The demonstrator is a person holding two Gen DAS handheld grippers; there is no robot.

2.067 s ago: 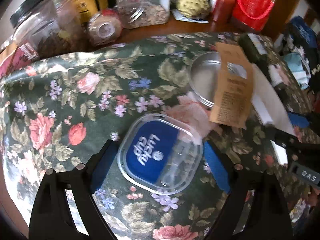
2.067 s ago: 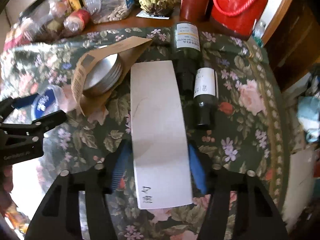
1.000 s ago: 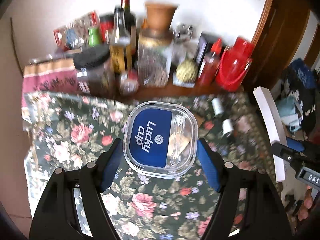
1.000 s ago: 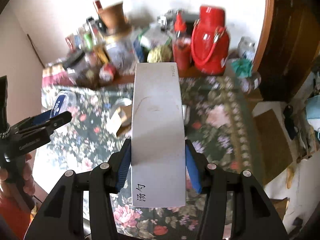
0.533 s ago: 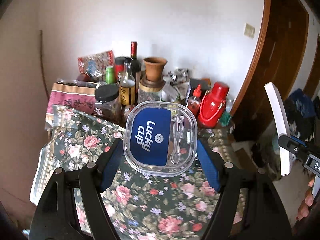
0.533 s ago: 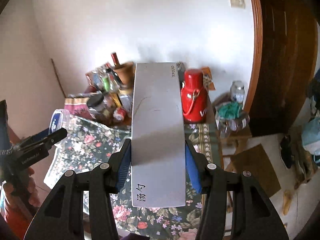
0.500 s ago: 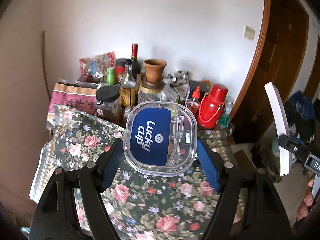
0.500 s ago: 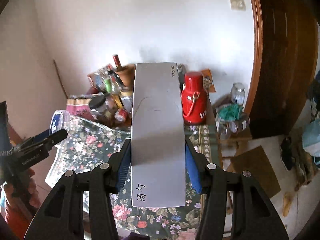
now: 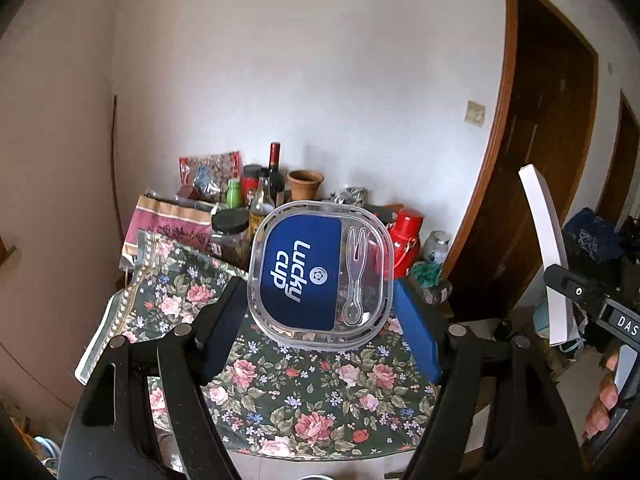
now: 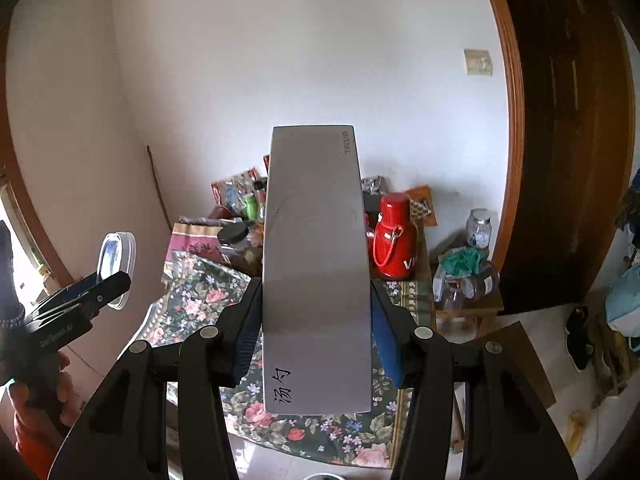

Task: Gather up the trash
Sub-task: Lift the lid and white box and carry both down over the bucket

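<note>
My left gripper [image 9: 320, 312] is shut on a clear plastic lid [image 9: 320, 276] with a blue "Lucky cup" label and a small plastic fork set in it. I hold it in the air, well back from the floral table [image 9: 312, 392]. My right gripper [image 10: 316, 328] is shut on a long flat white box [image 10: 316, 264] with black characters near its lower end. The box also shows edge-on at the right of the left wrist view [image 9: 544, 248]. The lid and the left gripper show at the left of the right wrist view [image 10: 114, 268].
The table's far edge against the white wall is crowded with bottles, jars, a clay pot [image 9: 306, 184] and a red thermos [image 10: 394, 236]. A low stool with glass jars [image 10: 476, 276] stands right of the table. A dark wooden door [image 9: 540, 184] is at the right.
Both grippers lifted their items off the table and pulled up and back. The table has shrunk in both views, and the wall and door now fill them.
</note>
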